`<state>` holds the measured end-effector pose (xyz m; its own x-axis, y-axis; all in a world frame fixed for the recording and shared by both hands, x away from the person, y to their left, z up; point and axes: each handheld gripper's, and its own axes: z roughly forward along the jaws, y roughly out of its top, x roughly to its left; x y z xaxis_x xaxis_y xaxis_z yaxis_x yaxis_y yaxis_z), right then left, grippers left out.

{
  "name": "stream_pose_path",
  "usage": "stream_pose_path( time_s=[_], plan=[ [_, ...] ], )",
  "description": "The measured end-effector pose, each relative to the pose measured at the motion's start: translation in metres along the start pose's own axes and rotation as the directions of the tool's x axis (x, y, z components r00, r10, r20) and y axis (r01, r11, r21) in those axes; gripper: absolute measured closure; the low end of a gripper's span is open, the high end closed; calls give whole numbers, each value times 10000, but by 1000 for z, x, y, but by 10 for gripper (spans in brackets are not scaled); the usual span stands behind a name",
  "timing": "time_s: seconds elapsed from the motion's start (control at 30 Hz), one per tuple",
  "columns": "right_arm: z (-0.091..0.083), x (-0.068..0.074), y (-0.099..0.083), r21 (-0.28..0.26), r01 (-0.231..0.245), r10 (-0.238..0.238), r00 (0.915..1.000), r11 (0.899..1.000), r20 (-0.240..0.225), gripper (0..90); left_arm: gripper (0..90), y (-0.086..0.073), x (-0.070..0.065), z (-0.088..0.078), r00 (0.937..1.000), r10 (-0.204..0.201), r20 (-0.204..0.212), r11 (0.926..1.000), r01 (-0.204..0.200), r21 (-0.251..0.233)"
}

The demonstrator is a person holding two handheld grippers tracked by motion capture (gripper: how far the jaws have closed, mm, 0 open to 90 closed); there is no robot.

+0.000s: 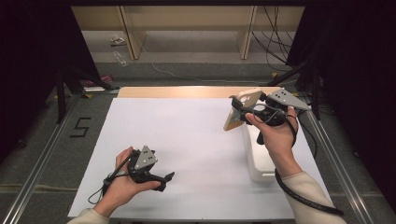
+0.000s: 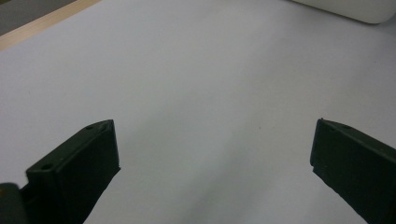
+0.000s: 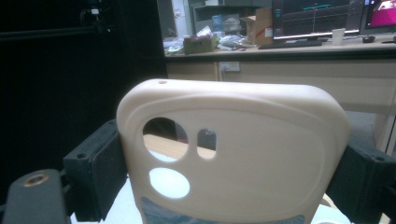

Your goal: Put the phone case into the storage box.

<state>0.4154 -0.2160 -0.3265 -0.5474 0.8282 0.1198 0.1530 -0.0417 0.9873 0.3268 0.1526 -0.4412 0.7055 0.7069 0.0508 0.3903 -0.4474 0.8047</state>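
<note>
A beige phone case [image 1: 241,110] with camera cut-outs stands upright above the right side of the white table top [image 1: 187,140]. My right gripper [image 1: 236,106] is shut on it, with one black pad at each long edge. In the right gripper view the phone case [image 3: 243,158] sits squarely between the jaws of that gripper [image 3: 233,175], back face toward the camera. Low over the near left of the table, a hand holds my left gripper [image 1: 166,180]. In the left gripper view its jaws [image 2: 212,163] stand wide apart, with nothing but bare white surface between them.
A white oblong container [image 1: 257,158] lies on the table under the right hand, and its rounded edge [image 2: 345,9] shows far off in the left gripper view. A wooden strip [image 1: 187,92] borders the table's far side. Dark stands and cables flank both sides.
</note>
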Motion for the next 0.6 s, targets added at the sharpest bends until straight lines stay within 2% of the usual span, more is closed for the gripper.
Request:
stream_pose_path(
  time_s=[0.2,0.6],
  plan=[
    [0,-2,-1,72,-60,59,10000,10000,76,125,7,0,0,0,10000,12,-25,10000,-12,-19],
    [-4,-8,4,-106,-59,62,9995,9999,315,126,7,1,1,-1,10000,2,-52,10000,-2,-36]
  ],
)
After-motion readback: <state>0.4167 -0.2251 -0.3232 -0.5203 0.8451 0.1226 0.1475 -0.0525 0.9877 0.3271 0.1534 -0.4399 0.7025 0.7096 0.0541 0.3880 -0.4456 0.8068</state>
